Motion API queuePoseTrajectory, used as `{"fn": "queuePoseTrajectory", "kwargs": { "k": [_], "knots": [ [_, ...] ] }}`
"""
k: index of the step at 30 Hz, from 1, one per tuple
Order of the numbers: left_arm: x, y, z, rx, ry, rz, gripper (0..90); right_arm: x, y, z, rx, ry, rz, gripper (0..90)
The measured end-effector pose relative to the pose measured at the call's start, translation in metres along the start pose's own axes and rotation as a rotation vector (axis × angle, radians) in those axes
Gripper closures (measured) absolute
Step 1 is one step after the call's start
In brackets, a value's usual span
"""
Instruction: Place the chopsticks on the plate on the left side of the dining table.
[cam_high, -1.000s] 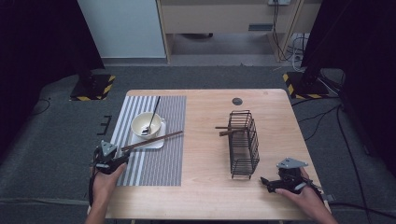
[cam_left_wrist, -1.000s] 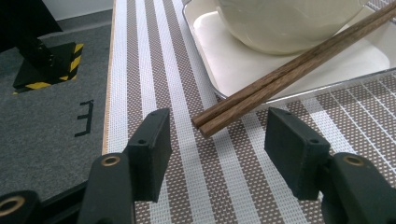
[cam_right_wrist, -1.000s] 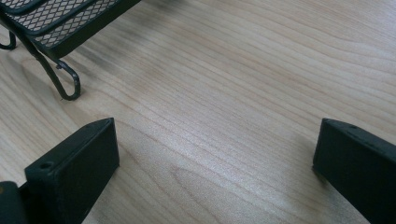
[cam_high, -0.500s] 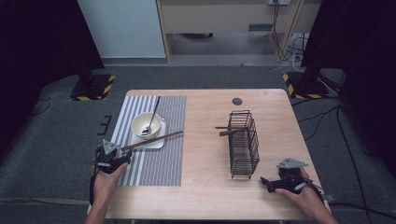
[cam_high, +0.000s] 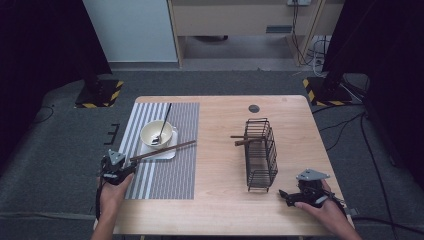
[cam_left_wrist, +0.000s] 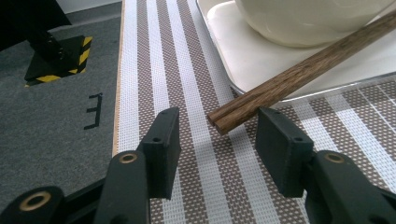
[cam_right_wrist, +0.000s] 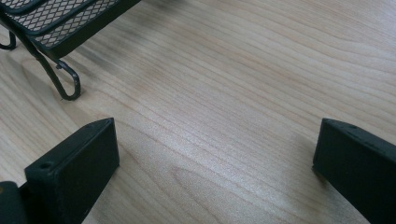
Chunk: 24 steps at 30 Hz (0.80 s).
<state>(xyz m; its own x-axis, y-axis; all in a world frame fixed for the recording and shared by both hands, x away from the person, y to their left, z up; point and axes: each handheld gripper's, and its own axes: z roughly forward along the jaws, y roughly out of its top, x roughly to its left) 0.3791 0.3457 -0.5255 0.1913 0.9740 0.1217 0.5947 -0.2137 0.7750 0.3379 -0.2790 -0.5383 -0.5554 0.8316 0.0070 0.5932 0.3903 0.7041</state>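
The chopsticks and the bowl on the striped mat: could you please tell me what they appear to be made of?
The chopsticks look like dark brown wood with a matte finish: lengthwise grain shows along them. The bowl looks like cream glazed ceramic, smooth with a soft sheen, though plastic cannot be ruled out.

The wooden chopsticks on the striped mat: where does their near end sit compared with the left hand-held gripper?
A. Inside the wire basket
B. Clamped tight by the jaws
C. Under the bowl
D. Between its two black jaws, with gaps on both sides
D: in the left gripper view the chopsticks' tip lies between the jaws of the left hand-held gripper, with striped mat showing on either side.
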Motion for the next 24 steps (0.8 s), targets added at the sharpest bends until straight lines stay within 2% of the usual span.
{"fn": "queuePoseTrajectory", "kwargs": {
  "k": [6, 10, 16, 24],
  "knots": [
    [0.0004, 0.0028, 0.0022, -0.007, 0.009, 0.008, 51.5, 0.0000, 0.0000, 0.0001, -0.001, -0.001, 0.000, 0.2],
    [0.0006, 0.0022, -0.0033, -0.006, 0.003, 0.027, 51.5, 0.0001, -0.0001, 0.0001, -0.002, -0.001, 0.001, 0.2],
    [0.0049, 0.0014, -0.0063, -0.006, 0.007, 0.016, 51.0, 0.0001, -0.0001, 0.0001, -0.002, -0.001, 0.000, 0.2],
    [0.0050, 0.0052, 0.0011, 0.008, 0.007, 0.015, 51.2, 0.0002, -0.0001, 0.0001, -0.002, -0.002, 0.001, 0.2]
  ]
}}
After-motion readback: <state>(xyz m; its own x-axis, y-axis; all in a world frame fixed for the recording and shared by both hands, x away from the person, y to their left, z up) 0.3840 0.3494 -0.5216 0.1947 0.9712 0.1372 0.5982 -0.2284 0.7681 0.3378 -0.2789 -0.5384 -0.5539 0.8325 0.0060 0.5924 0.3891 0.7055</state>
